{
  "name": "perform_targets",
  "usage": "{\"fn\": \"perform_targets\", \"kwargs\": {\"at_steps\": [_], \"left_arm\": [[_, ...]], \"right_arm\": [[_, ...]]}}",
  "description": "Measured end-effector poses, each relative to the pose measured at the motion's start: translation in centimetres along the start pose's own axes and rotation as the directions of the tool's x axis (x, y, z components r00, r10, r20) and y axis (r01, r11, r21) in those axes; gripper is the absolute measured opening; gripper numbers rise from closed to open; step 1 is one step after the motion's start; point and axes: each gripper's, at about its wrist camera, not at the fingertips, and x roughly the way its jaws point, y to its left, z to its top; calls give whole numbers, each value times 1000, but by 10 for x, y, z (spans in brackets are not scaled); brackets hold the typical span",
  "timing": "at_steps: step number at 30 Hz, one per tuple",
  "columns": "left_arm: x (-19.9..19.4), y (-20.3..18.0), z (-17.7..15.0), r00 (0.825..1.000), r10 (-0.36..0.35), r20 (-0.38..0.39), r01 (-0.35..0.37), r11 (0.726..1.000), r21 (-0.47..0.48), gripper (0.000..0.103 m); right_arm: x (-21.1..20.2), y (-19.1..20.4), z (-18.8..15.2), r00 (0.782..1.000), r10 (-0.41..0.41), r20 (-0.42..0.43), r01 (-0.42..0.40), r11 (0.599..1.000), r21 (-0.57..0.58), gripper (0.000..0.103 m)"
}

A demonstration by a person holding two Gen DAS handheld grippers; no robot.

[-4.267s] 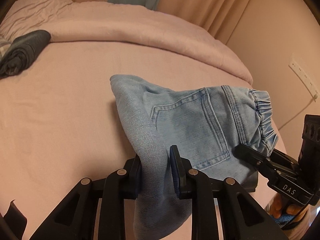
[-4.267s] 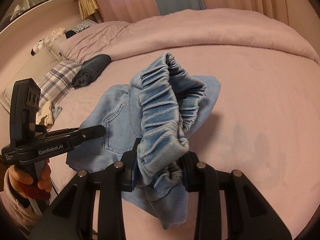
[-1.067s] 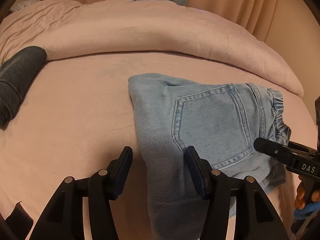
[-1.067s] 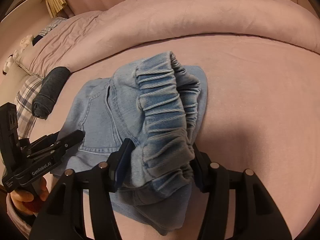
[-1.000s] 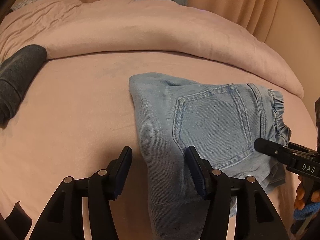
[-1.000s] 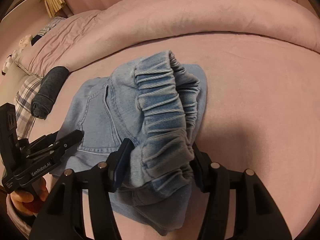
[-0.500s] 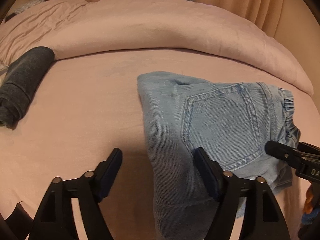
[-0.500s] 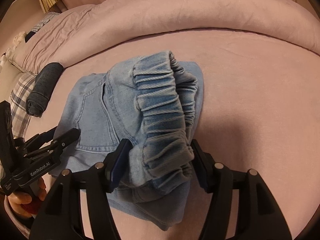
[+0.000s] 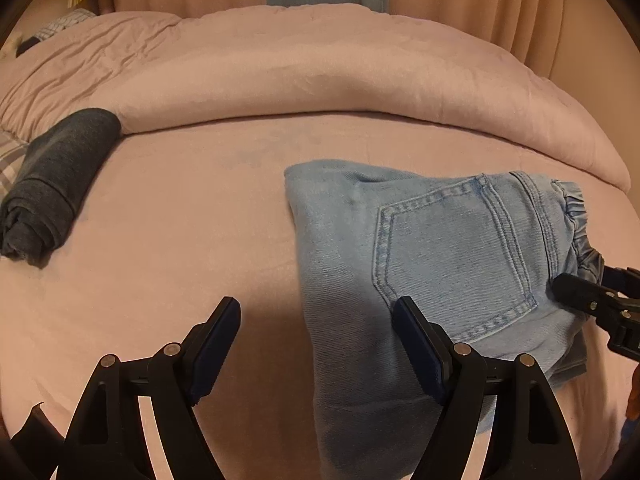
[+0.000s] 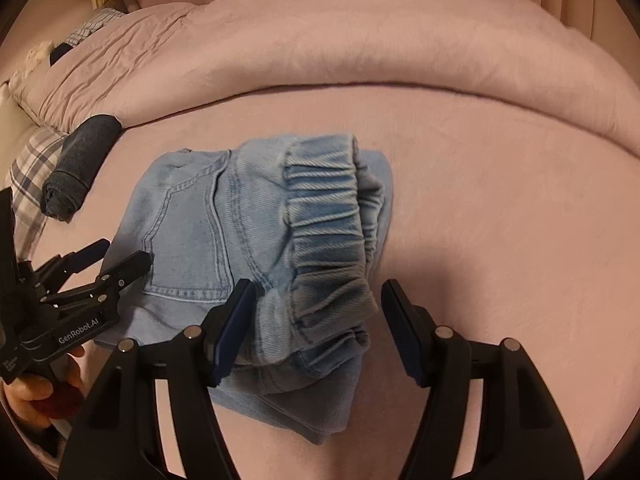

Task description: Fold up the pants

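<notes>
Evidently the pants (image 9: 448, 264) lie folded compactly on the bed (image 9: 180, 216). Left gripper (image 9: 316, 344) and right gripper (image 10: 316, 328): jaws released; only withdrawal remains.

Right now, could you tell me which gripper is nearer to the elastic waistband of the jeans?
The right gripper: its open fingers straddle the elastic waistband of the jeans. The left gripper, also open, sits at the folded edge opposite the waistband.
</notes>
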Motion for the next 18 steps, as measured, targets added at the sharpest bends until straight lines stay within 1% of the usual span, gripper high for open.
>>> {"fn": "perform_targets", "kwargs": {"at_steps": [2,7,14,18], "left_arm": [[0,2,0,1000,2,-2,-2,1000,-3,79],[-6,0,-2,1000,7,-4,-7,1000,5,79],[-16,3,-8,1000,8,10,-8,1000,18,79],[-24,4,-11,1000,-5,20,5,1000,17,79]], "right_arm": [[-2,-1,1,1000,-2,8,2,1000,-1,65],[1,1,4,1000,-6,-6,6,1000,2,65],[-10,-3,-3,999,31,13,-32,997,64,65],[-26,-12,-8,998,-15,59,10,996,88,65]]}}
